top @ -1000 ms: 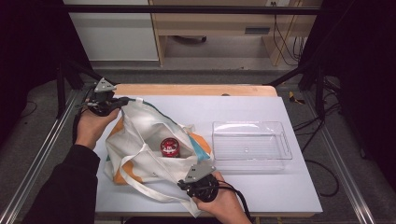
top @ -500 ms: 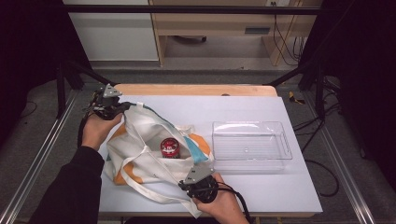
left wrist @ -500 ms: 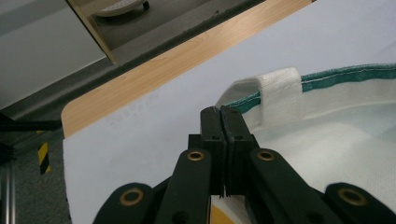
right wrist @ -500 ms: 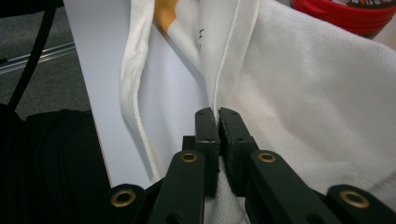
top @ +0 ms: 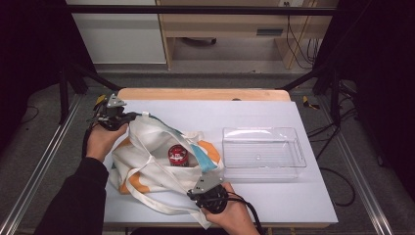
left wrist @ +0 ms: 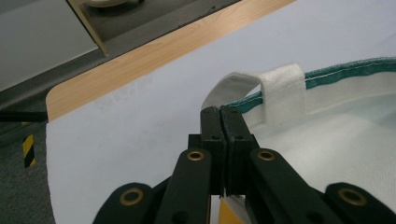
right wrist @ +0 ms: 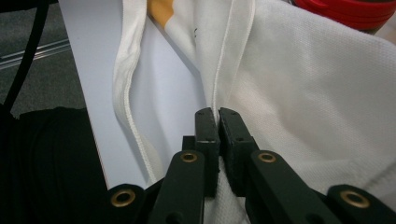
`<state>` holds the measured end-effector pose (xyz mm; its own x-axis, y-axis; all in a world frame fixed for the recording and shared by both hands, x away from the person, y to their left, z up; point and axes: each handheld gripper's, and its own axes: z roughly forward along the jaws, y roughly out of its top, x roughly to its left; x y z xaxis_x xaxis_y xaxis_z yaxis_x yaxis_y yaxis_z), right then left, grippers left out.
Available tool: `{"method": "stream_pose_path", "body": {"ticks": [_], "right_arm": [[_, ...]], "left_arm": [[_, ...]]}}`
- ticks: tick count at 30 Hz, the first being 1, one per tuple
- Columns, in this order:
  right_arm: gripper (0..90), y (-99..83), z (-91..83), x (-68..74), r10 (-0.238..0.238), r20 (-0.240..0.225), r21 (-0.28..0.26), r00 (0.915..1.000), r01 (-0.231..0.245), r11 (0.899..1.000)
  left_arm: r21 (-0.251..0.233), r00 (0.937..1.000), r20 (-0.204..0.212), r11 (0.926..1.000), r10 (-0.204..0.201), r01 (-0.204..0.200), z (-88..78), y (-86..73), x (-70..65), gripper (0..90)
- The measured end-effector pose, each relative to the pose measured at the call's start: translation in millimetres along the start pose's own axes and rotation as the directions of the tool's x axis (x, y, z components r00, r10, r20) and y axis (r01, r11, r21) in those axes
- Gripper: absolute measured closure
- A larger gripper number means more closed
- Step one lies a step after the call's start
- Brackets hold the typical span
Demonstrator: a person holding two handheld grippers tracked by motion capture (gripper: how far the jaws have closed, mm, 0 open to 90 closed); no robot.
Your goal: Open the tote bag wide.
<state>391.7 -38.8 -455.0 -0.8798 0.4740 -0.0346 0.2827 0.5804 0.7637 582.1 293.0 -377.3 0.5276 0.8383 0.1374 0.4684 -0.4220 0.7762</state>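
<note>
so the tote bag (top: pixel 161 159) is lying near the left edge of the table (top: pixel 274 205), mouth held open between the two tools. left gripper (top: pixel 128 117) is up by the far left corner with its jaws pressed together on the bag's rim right beside the handle loop (left wrist: pixel 280 86); in the left gripper view you can see the green-trimmed hem running off from that spot. right gripper (top: pixel 204 188) is down at the near edge, jaws pinching a fold of the white cloth along a seam. both are thin bites of fabric, not much more than the hem.

inside the open mouth sits a red can (top: pixel 178 155), and a clear plastic tray (top: pixel 263 152) stands empty just to the right of the bag, nearer the right edge.

what i'd worry about: the grips are on soft canvas, so if either hand pulls harder the cloth could slide out of the pads and the mouth would flop shut over the can. also if the two hands pull apart unevenly, the bag could tip or drag sideways and the can would likely roll, maybe out onto the table or deeper into a fold where it's hard to see. the loose strap (top: pixel 156 204) trailing along the near edge by the right gripper looks like something that could snag. and the bag's right side is close to the tray, so a shove that way might knock it.
</note>
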Motion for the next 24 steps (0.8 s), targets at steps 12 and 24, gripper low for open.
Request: {"method": "stream_pose_path", "body": {"ticks": [12,24], "right_arm": [[87.4,0.4,1.7,6.2,-0.036,0.004,0.02,0.9993,0.036,0.999],[84.3,0.4,0.4,7.2,-0.034,-0.007,0.011,0.9994,0.034,0.999]], "left_arm": [[-0.008,0.9998,-0.012,0.9999,-0.013,0.013,7.5,-16.5,-0.9,89.0],[-0.035,0.9992,-0.028,0.999,-0.028,0.027,3.5,-18.2,-7.3,87.8]]}}
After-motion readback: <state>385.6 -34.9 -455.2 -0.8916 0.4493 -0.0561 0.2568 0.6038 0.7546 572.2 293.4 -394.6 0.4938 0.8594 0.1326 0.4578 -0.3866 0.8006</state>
